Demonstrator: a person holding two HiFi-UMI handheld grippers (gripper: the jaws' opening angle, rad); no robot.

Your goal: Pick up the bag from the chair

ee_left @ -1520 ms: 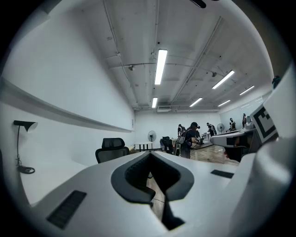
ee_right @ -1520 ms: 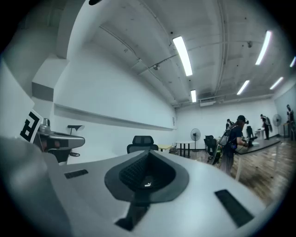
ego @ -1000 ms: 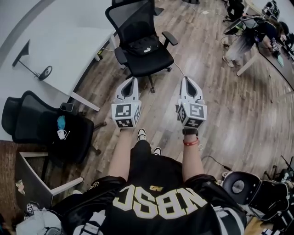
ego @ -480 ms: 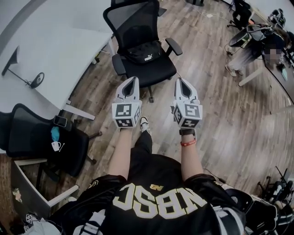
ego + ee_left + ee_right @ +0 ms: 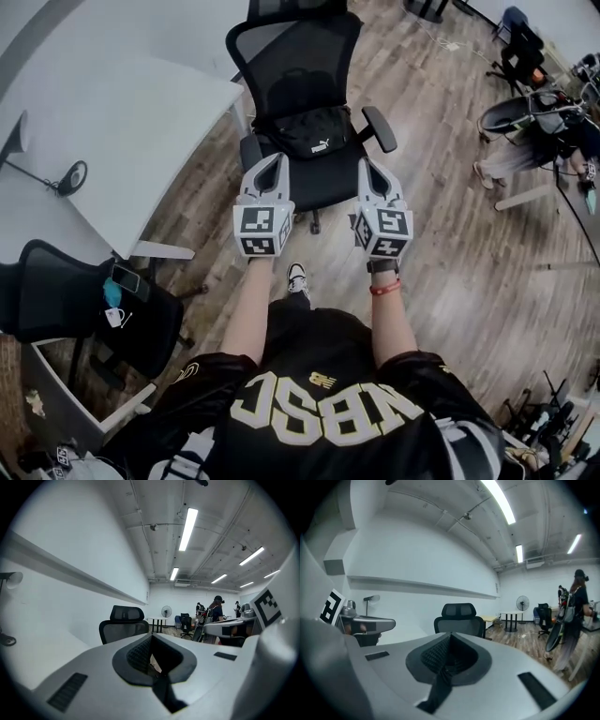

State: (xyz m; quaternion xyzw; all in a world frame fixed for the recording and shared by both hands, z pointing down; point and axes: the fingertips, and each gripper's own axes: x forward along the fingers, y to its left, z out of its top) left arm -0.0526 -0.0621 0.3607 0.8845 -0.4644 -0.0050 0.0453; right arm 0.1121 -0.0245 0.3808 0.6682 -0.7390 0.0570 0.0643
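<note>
Open room: brown wood-plank floor is bare to your right and in the strip between you and the chair. The tight side is your left.

The large white tabletop fills the upper left. Its rounded corner comes in just beside the chair's left side, and its lower edge runs diagonally back towards you.

The black mesh-back office chair is straight ahead and faces you. Both its armrests stick out past the seat, and the right one angles outward. The front edge of the seat lies between your two gripper tips in the head view.

A second black office chair sits low on your left, tucked under the tabletop edge, with a few small items on its seat.

Bag: a small black soft pouch-type bag with a white logo on its front. It lies flat on the chair seat, pushed back against the base of the backrest and about centred between the armrests.

The left hand-held gripper and the right hand-held gripper are side by side, both pointing at the chair. Each has its jaws fully together with nothing between them, and neither touches the bag.

Count: 1 bag, 2 chairs near you with more far off at the upper right, 1 tabletop nearby, 2 hand-held grippers.
</note>
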